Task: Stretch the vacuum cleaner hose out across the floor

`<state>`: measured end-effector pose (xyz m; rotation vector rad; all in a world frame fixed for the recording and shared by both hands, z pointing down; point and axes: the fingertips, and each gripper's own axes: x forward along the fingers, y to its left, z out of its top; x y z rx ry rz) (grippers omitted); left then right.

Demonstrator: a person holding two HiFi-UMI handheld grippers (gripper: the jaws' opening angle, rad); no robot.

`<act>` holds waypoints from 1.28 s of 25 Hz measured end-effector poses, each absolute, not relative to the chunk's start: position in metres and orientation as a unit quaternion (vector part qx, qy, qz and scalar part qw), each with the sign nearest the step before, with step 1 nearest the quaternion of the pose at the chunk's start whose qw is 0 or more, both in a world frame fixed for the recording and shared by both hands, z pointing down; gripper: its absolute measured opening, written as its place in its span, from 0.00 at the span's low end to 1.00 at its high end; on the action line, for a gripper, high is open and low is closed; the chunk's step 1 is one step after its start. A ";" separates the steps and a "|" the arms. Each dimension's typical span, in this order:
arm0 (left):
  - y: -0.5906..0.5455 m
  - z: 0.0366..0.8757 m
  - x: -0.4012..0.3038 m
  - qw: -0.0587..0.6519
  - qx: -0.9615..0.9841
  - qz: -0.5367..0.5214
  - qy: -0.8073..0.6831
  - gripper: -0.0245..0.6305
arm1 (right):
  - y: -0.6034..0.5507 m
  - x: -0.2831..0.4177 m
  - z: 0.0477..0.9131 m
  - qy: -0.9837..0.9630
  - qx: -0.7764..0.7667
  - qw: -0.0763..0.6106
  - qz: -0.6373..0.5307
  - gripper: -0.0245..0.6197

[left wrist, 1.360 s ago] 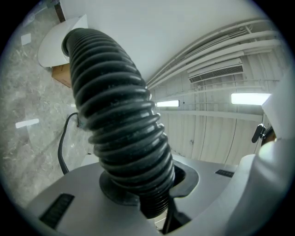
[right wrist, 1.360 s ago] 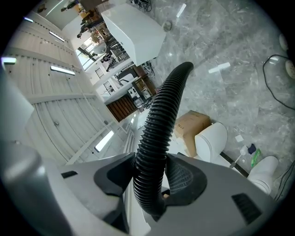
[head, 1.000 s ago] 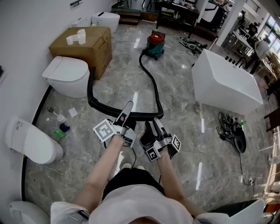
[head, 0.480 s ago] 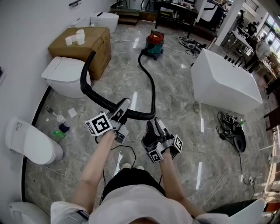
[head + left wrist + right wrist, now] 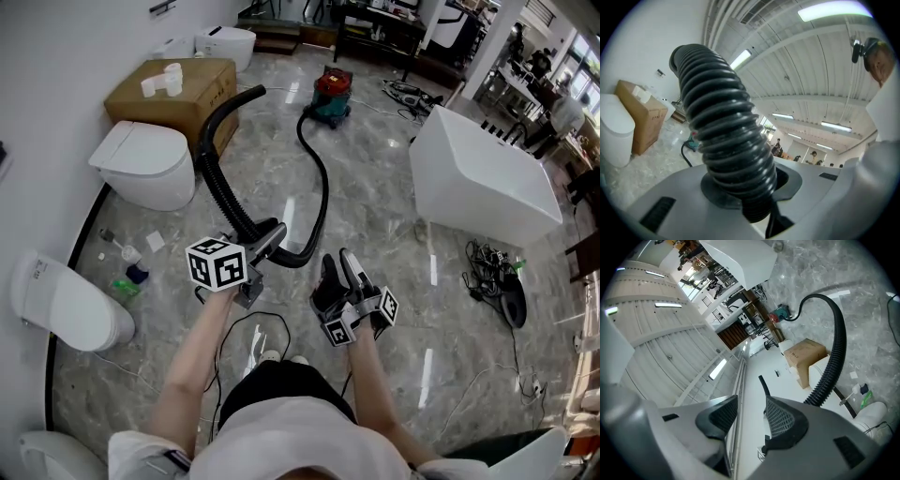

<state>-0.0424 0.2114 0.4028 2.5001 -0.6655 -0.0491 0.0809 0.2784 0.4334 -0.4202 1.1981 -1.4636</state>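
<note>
My left tool (image 5: 265, 239) clamps the hose (image 5: 726, 140), its free end arcing upward and away (right tool (image 5: 339, 264) gapes empty).

The hose (image 5: 215, 178) is showing black rings. The vacuum (image 5: 332, 94) is showing red and green. The box (image 5: 183, 94) is looking brown, the floor (image 5: 375, 187) grey and swirly.

The left gripper (image 5: 266, 242) holds the black hose (image 5: 222, 202), its end arching up.

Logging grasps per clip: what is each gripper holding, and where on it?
Left gripper grips the black hose mid-length, well back from its free end. Right gripper holds nothing.
</note>
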 end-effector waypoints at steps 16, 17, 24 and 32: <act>0.234 0.446 -0.005 0.073 0.952 0.220 -0.202 0.21 | 0.280 0.090 0.411 0.571 -0.200 0.537 -0.588 0.33; 0.235 0.449 -0.004 0.061 0.951 0.233 -0.195 0.21 | 0.280 0.090 0.409 0.573 -0.200 0.538 -0.585 0.33; 0.259 0.489 0.000 -0.009 0.934 0.333 -0.131 0.21 | 0.288 0.097 0.391 0.618 -0.209 0.515 -0.556 0.33; 0.282 0.520 -0.001 -0.068 0.906 0.411 -0.077 0.21 | 0.292 0.116 0.386 0.622 -0.233 0.518 -0.538 0.33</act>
